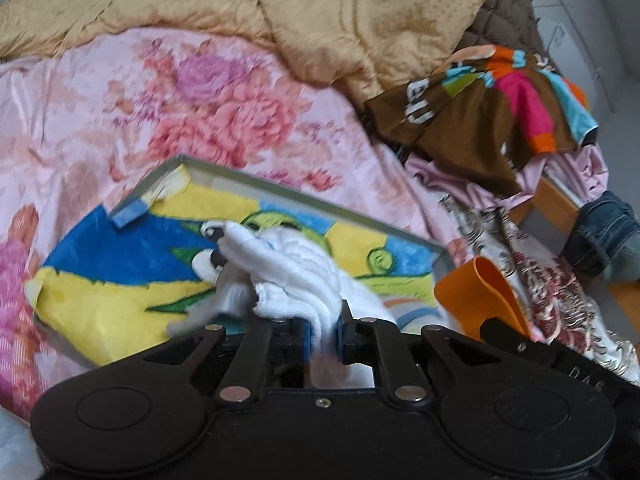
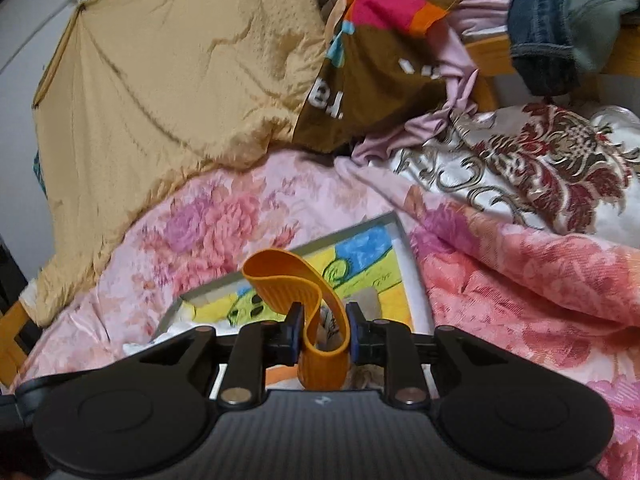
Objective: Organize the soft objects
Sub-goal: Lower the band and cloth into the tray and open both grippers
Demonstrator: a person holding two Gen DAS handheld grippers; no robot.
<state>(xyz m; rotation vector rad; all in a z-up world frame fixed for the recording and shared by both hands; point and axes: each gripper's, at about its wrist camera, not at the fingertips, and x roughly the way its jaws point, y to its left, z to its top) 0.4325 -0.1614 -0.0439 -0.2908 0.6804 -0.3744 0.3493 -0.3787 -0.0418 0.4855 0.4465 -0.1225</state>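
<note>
A bunched white cloth (image 1: 296,276) hangs over a shallow grey-rimmed tray (image 1: 280,188), and my left gripper (image 1: 323,338) is shut on its near end. The tray lies on the bed and is lined with a blue, yellow and green cartoon towel (image 1: 132,248). In the right wrist view my right gripper (image 2: 325,326) is shut on a ribbed orange rubbery strip (image 2: 288,276) folded into a loop, just above the same tray (image 2: 400,236). The orange strip (image 1: 476,292) also shows at the right of the left wrist view, close beside the white cloth.
A pink floral bedspread (image 1: 120,120) covers the bed under the tray. A golden quilt (image 1: 340,12) is heaped behind. To the right lie a brown multicoloured garment (image 1: 480,108), a white and red ornamented cloth (image 2: 540,168), jeans (image 1: 604,232) and a wooden bed frame (image 2: 488,52).
</note>
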